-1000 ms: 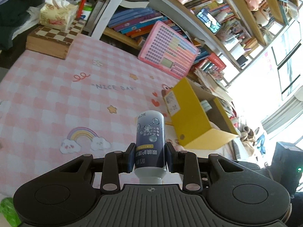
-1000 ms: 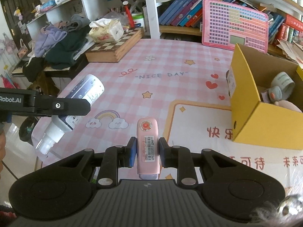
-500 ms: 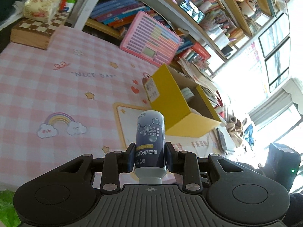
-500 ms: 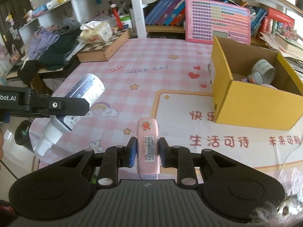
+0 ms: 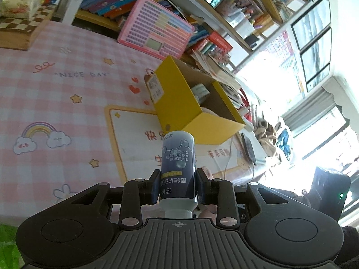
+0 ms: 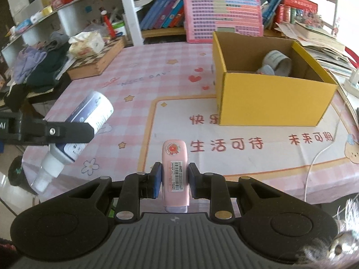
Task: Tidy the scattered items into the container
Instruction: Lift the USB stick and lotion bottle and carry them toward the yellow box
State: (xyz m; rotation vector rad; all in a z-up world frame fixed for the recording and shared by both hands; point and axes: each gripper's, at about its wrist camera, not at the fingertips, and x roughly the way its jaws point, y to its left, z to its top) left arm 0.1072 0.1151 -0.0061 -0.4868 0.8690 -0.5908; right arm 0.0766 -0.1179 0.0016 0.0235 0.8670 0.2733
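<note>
Left gripper [image 5: 178,187]: clamped on the spray bottle [image 5: 178,174], base pointing forward, white nozzle back toward the palm; same grip as 1.0 s ago. Right gripper [image 6: 174,180]: clamped on the pink case [image 6: 175,174], barcode label up; grip unchanged. Both are held above the near edge of the desk [image 6: 157,78].

Yellow box [image 6: 272,99]: ahead and right of each gripper, and closer than 1.0 s ago, so more of its open interior shows. A tape roll [image 6: 278,62] lies inside, near the far wall. Behind the box, a pink tablet toy [image 6: 223,16] leans against the bookshelf.
</note>
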